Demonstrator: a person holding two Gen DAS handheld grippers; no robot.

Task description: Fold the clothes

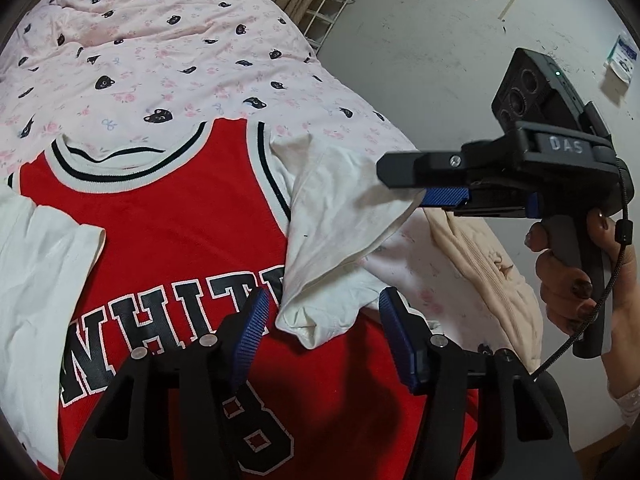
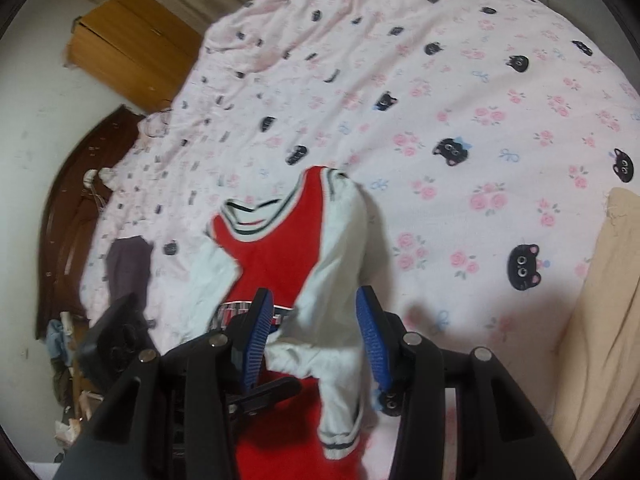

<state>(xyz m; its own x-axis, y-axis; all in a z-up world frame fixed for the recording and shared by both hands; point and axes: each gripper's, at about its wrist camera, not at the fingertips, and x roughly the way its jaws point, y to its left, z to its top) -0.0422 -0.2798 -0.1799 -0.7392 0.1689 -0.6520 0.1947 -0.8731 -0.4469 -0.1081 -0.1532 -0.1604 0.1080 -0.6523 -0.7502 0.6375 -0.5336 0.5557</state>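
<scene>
A red jersey-style shirt (image 1: 168, 232) with white sleeves and black lettering lies face up on the bed. Its right white sleeve (image 1: 340, 220) is folded in over the red body. My left gripper (image 1: 320, 320) is open, its blue pads on either side of the sleeve's cuff end. My right gripper (image 1: 404, 184) hovers above the sleeve at the right, seen from the side. In the right wrist view the right gripper (image 2: 312, 328) is open, with the white sleeve (image 2: 344, 248) hanging between its jaws. The shirt's body (image 2: 280, 256) lies beyond.
The bed is covered by a pink sheet (image 2: 440, 100) with black cat faces and roses. A beige quilted cloth (image 1: 488, 264) lies at the bed's right edge. A dark garment (image 2: 128, 264), a wooden cabinet (image 2: 128, 44) and a white wire rack (image 1: 328, 12) stand around.
</scene>
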